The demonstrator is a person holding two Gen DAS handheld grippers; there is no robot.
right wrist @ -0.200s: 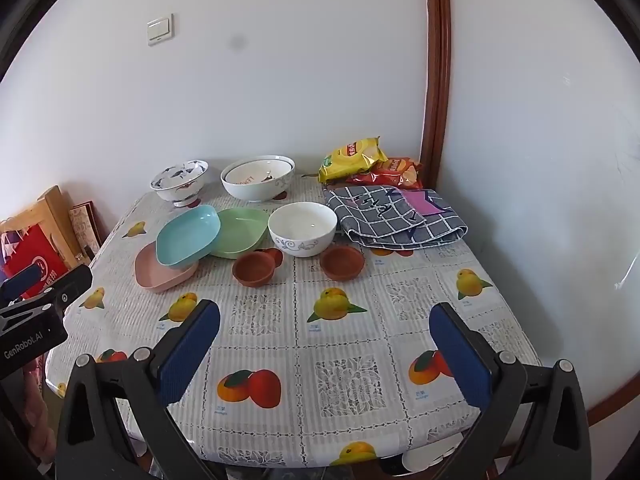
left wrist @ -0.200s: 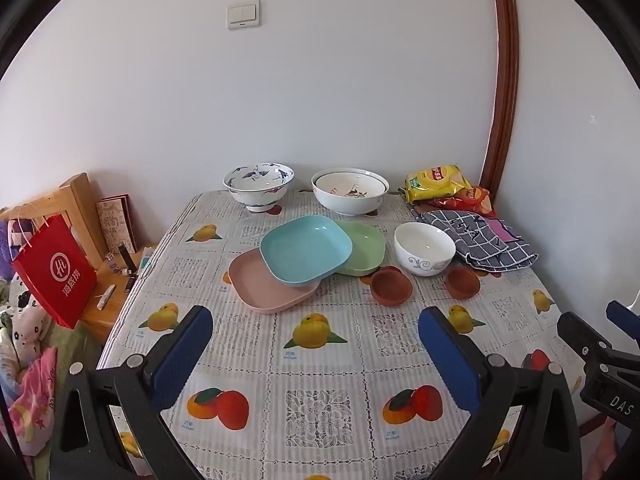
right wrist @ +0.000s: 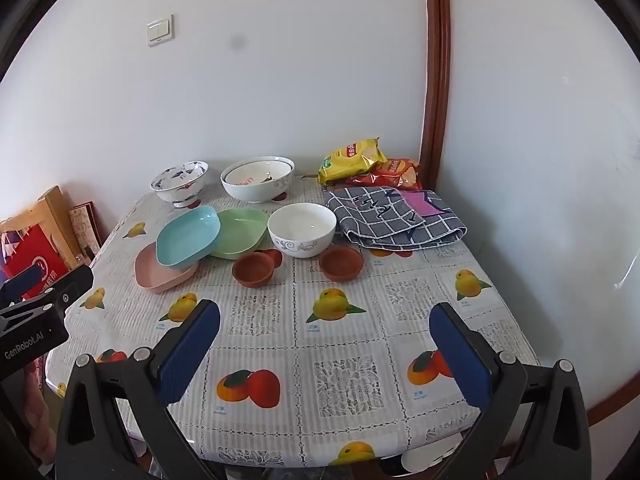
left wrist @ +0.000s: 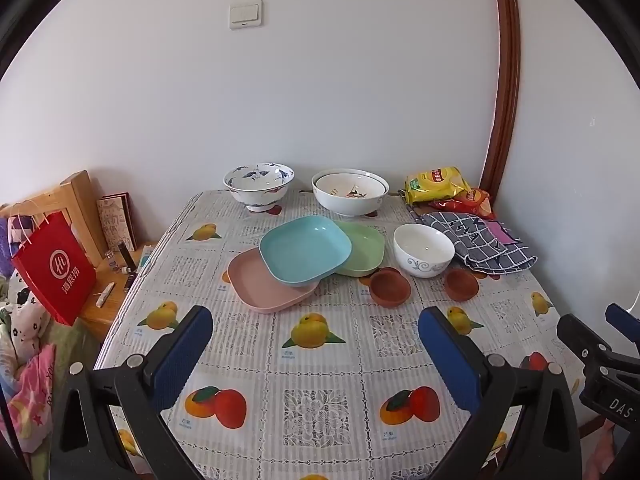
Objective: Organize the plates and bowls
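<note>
On the fruit-print table, a blue plate [left wrist: 305, 249] leans across a pink plate [left wrist: 267, 286] and a green plate [left wrist: 362, 249]. A white bowl [left wrist: 423, 250] stands to their right, with two small brown dishes [left wrist: 389, 285] [left wrist: 461, 283] in front. A blue-patterned bowl [left wrist: 258, 184] and a large white bowl [left wrist: 349, 192] stand at the back. My left gripper [left wrist: 316, 354] is open and empty above the near table. My right gripper [right wrist: 326, 344] is open and empty, near the front edge. The blue plate [right wrist: 188, 236] and white bowl [right wrist: 301, 229] also show in the right wrist view.
Snack bags [left wrist: 436, 184] and a checked cloth [left wrist: 478, 246] lie at the back right by the wall. A red bag [left wrist: 54, 266] and a wooden chair [left wrist: 76, 200] stand left of the table. The table's front edge [right wrist: 320, 456] is just below the right gripper.
</note>
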